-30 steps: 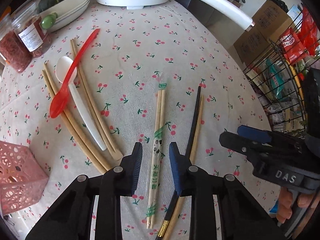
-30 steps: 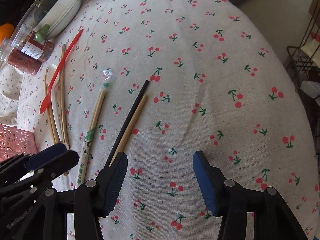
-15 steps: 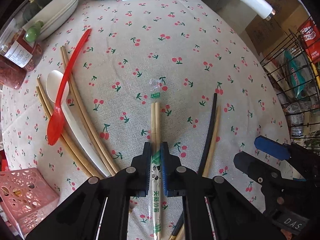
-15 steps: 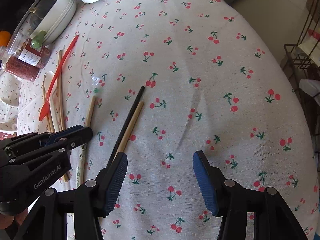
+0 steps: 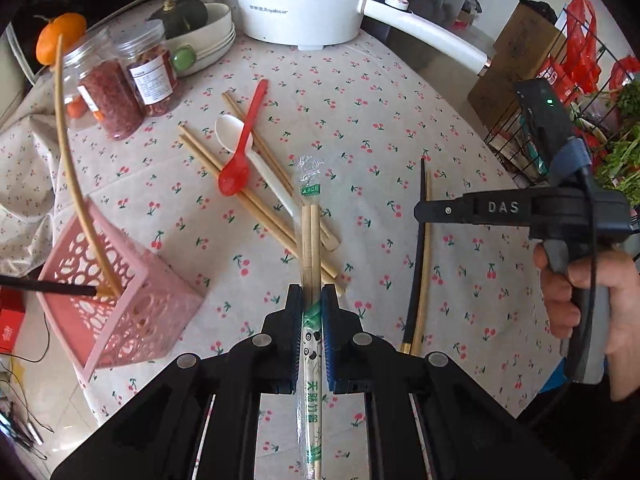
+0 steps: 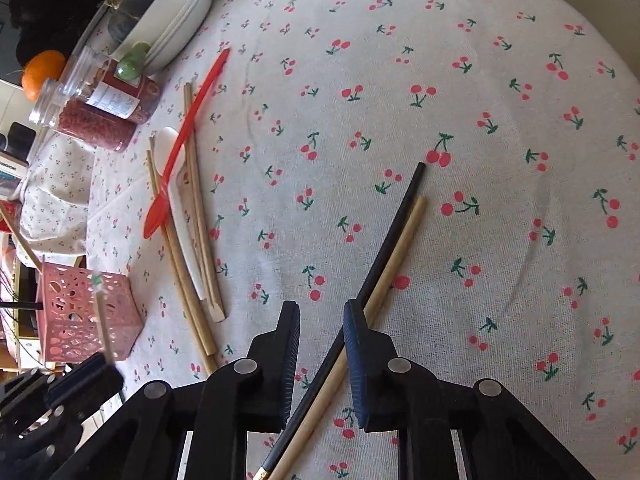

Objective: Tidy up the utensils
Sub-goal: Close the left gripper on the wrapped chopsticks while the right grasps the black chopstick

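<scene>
Clearly mid-carry: left gripper point(image 5: 311, 312) clamped on wrapped chopsticks point(image 5: 310, 240), lifted off tablecloth point(image 5: 360, 92), right of pink basket point(image 5: 108, 300). Advised: keep grip firm, tip pair upright over basket, lower past sticks already leaning inside, release only once ends seated. Right gripper point(image 6: 322, 344) partly open, holding nothing, straddling black chopstick point(image 6: 392, 236) and bamboo one point(image 6: 394, 260), well right of basket. Red spoon point(image 5: 242, 148), white spoon point(image 5: 230, 136) left lying beyond basket.

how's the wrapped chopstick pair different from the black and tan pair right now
The wrapped chopstick pair is matching bamboo in a plastic sleeve; the black and tan pair is bare and mismatched. The wrapped pair is clamped in the left hand-held gripper; the other lies on the tablecloth. Both are chopsticks.
</scene>
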Demonstrator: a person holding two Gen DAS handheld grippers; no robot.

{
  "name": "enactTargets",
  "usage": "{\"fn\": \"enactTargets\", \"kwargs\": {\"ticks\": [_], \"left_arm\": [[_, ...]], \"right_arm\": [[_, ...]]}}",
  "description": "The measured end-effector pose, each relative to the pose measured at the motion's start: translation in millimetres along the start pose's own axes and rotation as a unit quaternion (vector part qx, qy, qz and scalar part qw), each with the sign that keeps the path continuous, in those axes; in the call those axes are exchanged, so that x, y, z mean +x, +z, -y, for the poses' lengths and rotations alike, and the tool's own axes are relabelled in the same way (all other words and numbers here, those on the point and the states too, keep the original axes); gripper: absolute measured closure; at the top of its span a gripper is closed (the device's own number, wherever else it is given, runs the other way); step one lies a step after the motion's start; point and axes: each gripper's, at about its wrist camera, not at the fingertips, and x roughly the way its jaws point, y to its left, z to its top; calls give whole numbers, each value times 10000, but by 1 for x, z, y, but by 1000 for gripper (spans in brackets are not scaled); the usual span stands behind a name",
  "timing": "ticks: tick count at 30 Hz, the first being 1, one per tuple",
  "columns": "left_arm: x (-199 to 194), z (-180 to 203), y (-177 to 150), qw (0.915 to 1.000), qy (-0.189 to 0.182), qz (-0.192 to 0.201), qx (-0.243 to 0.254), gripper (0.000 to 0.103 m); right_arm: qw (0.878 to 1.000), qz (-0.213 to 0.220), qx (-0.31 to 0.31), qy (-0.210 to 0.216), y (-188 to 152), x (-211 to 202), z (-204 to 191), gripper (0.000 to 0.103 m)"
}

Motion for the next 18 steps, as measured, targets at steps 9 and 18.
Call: {"fn": "enactTargets", "kwargs": {"ticks": [9,18], "left_arm": [[-6,-22,-27,9997,-130,77,-191,94],[-14,-34,-34,9992,-189,183,-301,94]], "right_arm": [[9941,32,-242,-1053,5,12,-21,88],[9796,351,-805,-1809,11,28,-53,83]]}}
